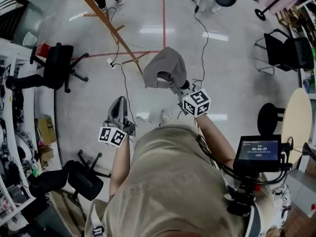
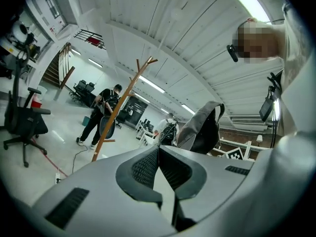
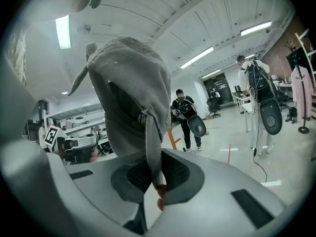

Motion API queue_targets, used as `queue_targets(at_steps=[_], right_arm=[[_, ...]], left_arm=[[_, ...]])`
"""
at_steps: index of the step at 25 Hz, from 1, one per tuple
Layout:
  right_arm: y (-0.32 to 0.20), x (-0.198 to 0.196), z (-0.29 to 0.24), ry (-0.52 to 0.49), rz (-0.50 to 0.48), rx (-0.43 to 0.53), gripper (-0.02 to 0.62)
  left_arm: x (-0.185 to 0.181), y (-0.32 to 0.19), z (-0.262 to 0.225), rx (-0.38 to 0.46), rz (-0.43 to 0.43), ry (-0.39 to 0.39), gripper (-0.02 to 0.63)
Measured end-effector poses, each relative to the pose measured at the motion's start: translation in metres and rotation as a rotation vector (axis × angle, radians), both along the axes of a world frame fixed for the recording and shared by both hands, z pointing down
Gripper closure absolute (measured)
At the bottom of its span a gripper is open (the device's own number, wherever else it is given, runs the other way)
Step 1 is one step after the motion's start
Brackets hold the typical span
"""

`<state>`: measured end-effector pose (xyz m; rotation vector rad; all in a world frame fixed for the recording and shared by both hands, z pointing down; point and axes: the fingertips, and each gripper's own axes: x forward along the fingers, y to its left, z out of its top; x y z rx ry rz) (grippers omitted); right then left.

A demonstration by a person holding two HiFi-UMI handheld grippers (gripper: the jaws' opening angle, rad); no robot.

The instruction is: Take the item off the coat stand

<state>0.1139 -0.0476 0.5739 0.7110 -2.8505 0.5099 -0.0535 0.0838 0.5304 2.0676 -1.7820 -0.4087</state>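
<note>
The jaws of the right gripper (image 3: 155,174) are closed on the narrow strap (image 3: 151,142) of the grey cap (image 3: 133,78), which is carried just beyond the jaw tips, clear of the wooden coat stand (image 1: 106,21) at the far left. The jaws of the left gripper (image 2: 158,154) are shut together with nothing between them. The cap is judged light, soft and limp, likely to sag and swing from one pinch, so the strap or the stiffer brim is the secure place to hold.
</note>
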Motion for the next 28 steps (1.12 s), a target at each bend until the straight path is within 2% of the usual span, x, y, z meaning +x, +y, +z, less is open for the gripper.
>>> queue_targets(at_steps=[3,6,10,14,18,21,24,28], right_arm=[[-0.004,-0.014,0.005,-0.014,0.003,-0.058,0.568],[0.0,-0.036,-0.012,-0.067,0.011,-0.105,0.568],[0.001,-0.073,-0.024,-0.073,0.008,-0.085,0.568],[0.0,-0.092,-0.037,-0.045,0.004,-0.05,0.568],[0.008,-0.109,-0.048,-0.038,0.012,-0.006,0.568],[0.016,-0.121,-0.054,-0.038,0.043,-0.022,0.568],[0.02,-0.121,-0.067,-0.049,0.069,-0.044,0.568],[0.012,-0.123,-0.084,-0.04,0.096,-0.008,0.568]], left_arm=[[-0.015,0.003,0.009,-0.015,-0.021,0.054,0.588],[-0.033,0.007,-0.001,-0.011,-0.027,0.062,0.588],[-0.067,0.008,-0.011,0.015,-0.025,0.057,0.588],[-0.083,0.0,-0.023,0.008,-0.014,0.03,0.588],[-0.099,-0.01,-0.022,0.016,0.038,0.011,0.588],[-0.109,-0.012,-0.024,0.023,0.085,0.014,0.588],[-0.109,-0.022,-0.027,0.022,0.148,0.002,0.586],[-0.11,-0.037,-0.042,0.052,0.189,-0.002,0.587]])
